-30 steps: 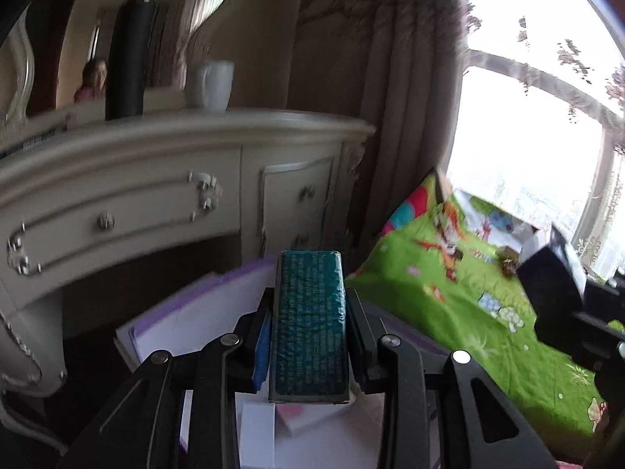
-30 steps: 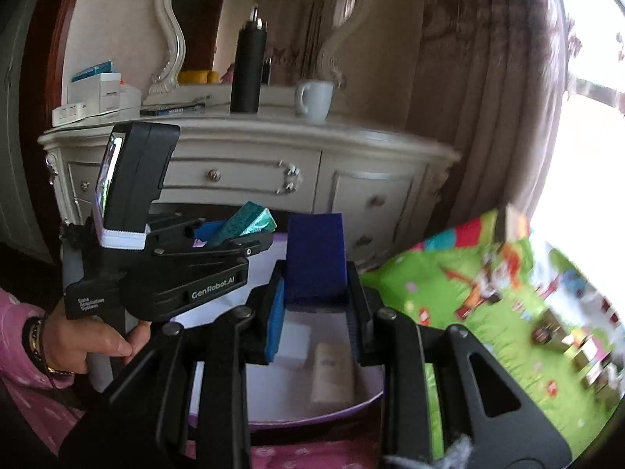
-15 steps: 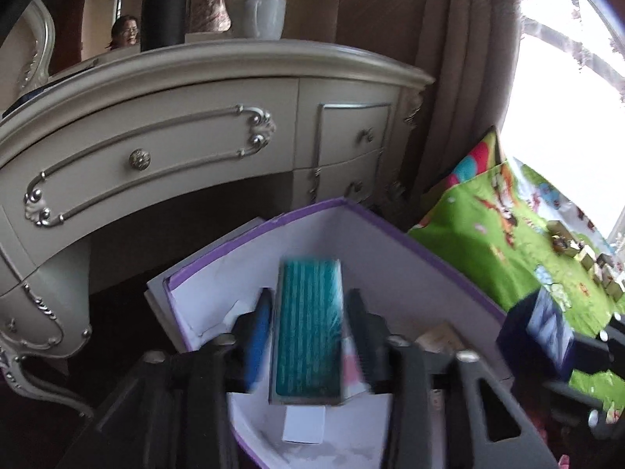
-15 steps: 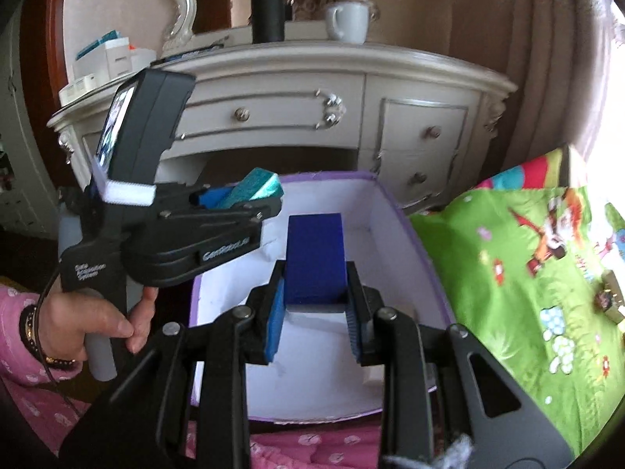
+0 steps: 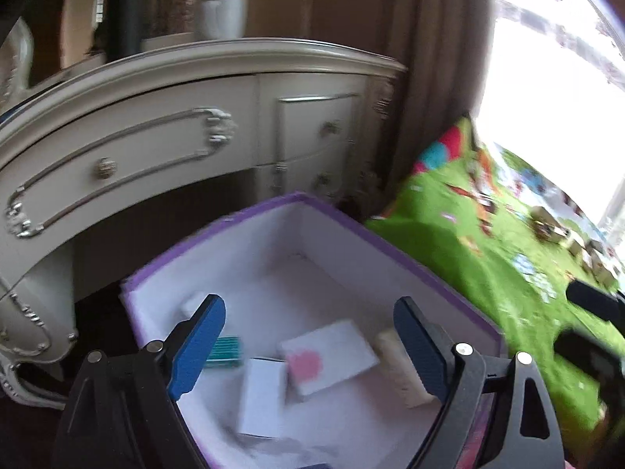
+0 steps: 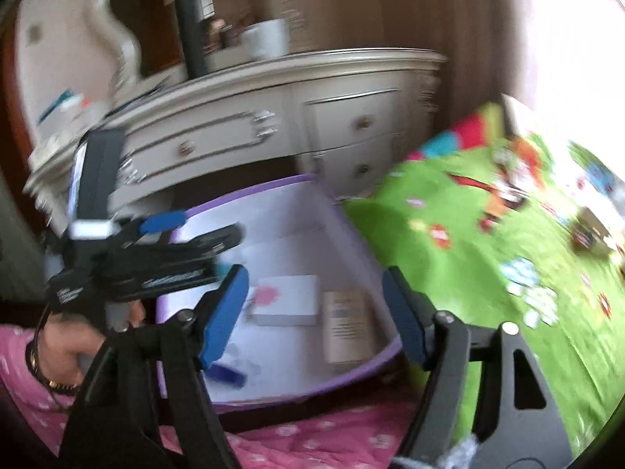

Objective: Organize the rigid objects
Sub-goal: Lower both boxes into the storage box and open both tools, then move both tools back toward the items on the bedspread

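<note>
A white box with a purple rim (image 5: pixel 394 248) (image 6: pixel 363 242) sits below both grippers. My left gripper (image 5: pixel 308 346) is open and empty above it. The teal box (image 5: pixel 223 351) lies on the box floor by the left finger. My right gripper (image 6: pixel 316 312) is open and empty over the box. The dark blue box (image 6: pixel 227 375) lies on the floor near its left finger. A white box with a pink spot (image 5: pixel 328 357) (image 6: pixel 285 299), a plain white box (image 5: pixel 259 400) and a beige box (image 6: pixel 345 326) also lie inside.
A cream dresser (image 5: pixel 164 117) (image 6: pixel 312 117) with drawers stands behind the box, with a white mug (image 5: pixel 224 15) and a black bottle (image 6: pixel 190 31) on top. A green play mat (image 5: pixel 504 258) with small toys lies to the right. A curtain hangs behind.
Both grippers have opened. The teal box and the dark blue box have left the jaws and now lie inside the purple-rimmed box. Both views are motion-blurred.
</note>
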